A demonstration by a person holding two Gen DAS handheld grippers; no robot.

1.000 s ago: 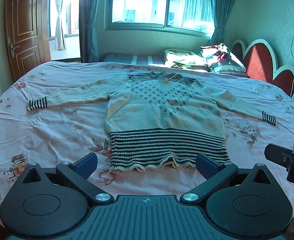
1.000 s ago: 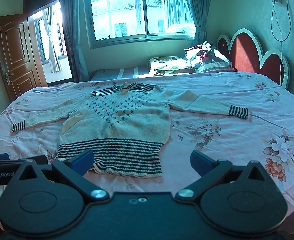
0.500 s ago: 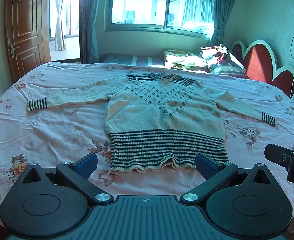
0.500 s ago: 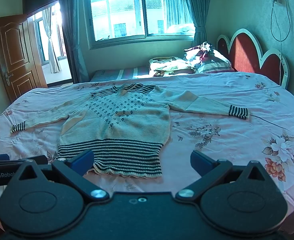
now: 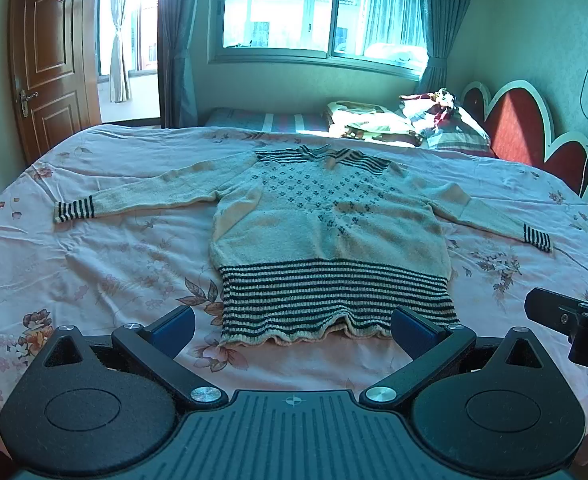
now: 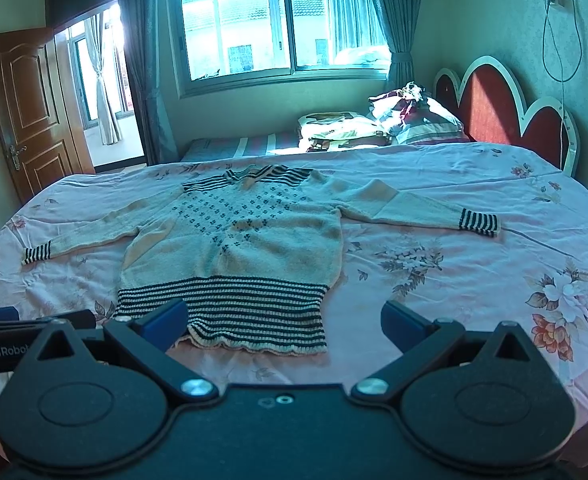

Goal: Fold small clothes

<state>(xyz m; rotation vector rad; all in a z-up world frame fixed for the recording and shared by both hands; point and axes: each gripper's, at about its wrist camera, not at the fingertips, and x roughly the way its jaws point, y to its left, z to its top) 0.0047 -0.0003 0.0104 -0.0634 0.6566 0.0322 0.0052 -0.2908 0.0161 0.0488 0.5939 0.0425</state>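
Note:
A cream knit sweater with dark stripes at hem, cuffs and collar lies flat on the pink floral bed, both sleeves spread out. It also shows in the right wrist view. My left gripper is open and empty, just in front of the striped hem. My right gripper is open and empty, in front of the hem's right corner. Each gripper shows at the edge of the other's view: the right one, the left one.
A red and white headboard stands at the right. Pillows and bundled bedding lie at the far side under the window. A wooden door is at the far left. The bed's near edge is right below both grippers.

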